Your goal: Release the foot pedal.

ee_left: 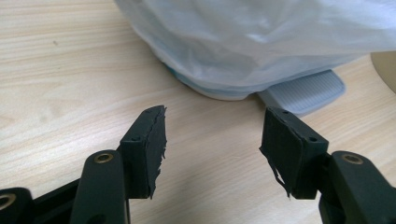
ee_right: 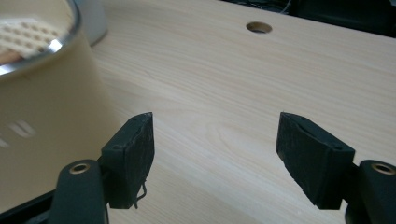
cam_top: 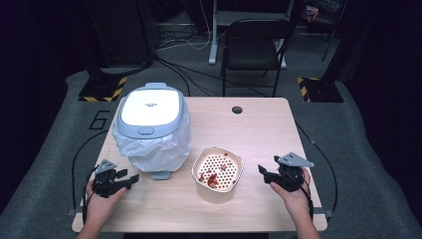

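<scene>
Right gripper [cam_top: 267, 173] released, empty, just beside the strainer bowl [cam_top: 217, 169] at the counter's [cam_top: 259, 124] near-middle; the bowl lies toward its left. Left gripper [cam_top: 130, 179] also released, facing the bin's pedal [cam_top: 161, 175].

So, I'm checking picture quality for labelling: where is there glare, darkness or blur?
High view: the bin lid glares white, and the room behind the table is dark. Left gripper view: fingers sharp, bin bag soft. Right gripper view: the bowl is blurred, its rim glinting.
</scene>
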Demonstrator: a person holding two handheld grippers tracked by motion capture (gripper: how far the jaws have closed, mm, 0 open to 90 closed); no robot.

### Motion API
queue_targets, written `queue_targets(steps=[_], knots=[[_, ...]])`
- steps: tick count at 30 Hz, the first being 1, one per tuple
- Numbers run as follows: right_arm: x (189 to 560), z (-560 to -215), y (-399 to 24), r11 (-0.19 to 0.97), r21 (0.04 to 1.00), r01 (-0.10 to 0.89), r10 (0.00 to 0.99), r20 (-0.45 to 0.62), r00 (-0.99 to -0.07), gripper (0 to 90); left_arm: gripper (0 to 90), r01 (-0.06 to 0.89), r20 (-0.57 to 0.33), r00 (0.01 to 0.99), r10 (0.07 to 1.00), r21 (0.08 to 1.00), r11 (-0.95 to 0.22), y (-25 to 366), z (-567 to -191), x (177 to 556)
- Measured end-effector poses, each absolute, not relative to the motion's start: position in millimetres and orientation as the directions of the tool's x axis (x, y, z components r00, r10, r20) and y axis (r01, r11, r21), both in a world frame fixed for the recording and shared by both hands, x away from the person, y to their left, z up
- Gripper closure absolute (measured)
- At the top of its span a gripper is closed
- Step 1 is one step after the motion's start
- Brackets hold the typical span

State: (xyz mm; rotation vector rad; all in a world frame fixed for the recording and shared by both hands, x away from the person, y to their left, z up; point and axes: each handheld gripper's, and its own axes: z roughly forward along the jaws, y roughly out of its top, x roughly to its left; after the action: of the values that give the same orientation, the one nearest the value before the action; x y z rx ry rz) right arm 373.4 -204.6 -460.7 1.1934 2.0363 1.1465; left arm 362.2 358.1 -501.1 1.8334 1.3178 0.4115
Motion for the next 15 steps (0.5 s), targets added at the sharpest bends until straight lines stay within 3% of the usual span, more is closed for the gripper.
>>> queue_targets(steps=[10, 15], knots=[[376, -493, -209, 0.28, 0.826, 0.489, 0.881, -0.019, -0.473, 27.5, 37.5, 0.626, -0.144, 0.371, 0.917, 0.768, -0.132, 365, -514, 366], [379, -505, -211, 0.243, 0.819, 0.52, 0.888, 0.028, -0.46, 27.5, 35.9, 0.629, -0.125, 0.362, 0.924, 0.764, -0.142, 366, -519, 368]])
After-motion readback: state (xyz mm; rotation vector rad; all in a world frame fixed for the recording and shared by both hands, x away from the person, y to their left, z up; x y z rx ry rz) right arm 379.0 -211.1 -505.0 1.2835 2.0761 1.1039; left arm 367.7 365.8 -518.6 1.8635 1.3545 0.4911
